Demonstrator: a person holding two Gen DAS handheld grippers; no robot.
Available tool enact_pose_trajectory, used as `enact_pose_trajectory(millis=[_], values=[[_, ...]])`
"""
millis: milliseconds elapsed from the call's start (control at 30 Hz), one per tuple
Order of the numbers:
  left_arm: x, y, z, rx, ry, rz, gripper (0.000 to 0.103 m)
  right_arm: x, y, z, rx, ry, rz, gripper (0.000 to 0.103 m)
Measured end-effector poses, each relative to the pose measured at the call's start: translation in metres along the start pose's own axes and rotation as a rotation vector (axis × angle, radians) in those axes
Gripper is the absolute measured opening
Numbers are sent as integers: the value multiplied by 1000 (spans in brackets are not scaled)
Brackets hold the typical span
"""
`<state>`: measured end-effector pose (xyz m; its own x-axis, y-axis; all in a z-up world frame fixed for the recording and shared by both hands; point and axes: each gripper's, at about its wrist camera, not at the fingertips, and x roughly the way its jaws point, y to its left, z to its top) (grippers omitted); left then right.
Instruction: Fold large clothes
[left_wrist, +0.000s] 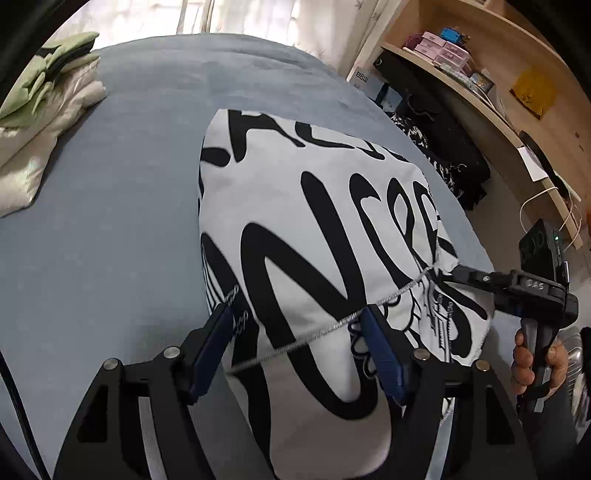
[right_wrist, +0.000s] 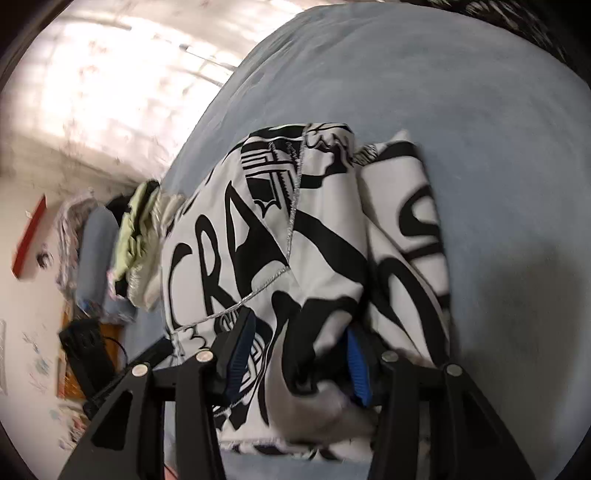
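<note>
On the blue bed (left_wrist: 129, 166), toward five o'clock, the printed garment (left_wrist: 314, 206) lies partly folded, the left tongs (left_wrist: 299, 325) spread over its hem, the right tongs (right_wrist: 299, 354) spread around bunched cloth, final folds seemingly remaining.

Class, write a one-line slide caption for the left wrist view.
Both grippers, left and right, at the near hem of a white black-lettered garment on a blue-grey bed.

A big white cloth (left_wrist: 303, 221) with fat black letters and drawings lies on the blue bed (left_wrist: 129, 203), folded into a thick bundle. A silver stitched edge runs across its near end. That near end is lifted off the bed and bunched up, and the far end lies flat.
</note>
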<state>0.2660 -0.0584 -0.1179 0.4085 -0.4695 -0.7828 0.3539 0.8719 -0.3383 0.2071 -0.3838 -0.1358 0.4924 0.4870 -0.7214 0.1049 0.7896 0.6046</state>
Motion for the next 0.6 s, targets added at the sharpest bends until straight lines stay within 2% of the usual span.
enact_pose_trajectory(millis=[33,100,167,267,333,533,600], values=[[1,-1,0,0,-3,5,71,2,3,0,-20,0,-20,19],[0,-7,0,5,-6,22,70,-2,7,-2,-40,-21,-22,15],[-5,-18,0,21,-11,46,63,-20,12,-7,-76,-72,-27,11],[-12,-35,1,71,-20,89,53,-54,19,-23,-112,-173,-22,8],[-11,-48,-3,109,-30,128,53,-64,17,-34,-125,-207,-55,8],[2,-63,-1,143,-47,272,53,-34,-3,-44,-132,-184,-173,8],[5,-64,-1,166,-64,307,53,-25,-11,-43,-108,-181,-185,8]])
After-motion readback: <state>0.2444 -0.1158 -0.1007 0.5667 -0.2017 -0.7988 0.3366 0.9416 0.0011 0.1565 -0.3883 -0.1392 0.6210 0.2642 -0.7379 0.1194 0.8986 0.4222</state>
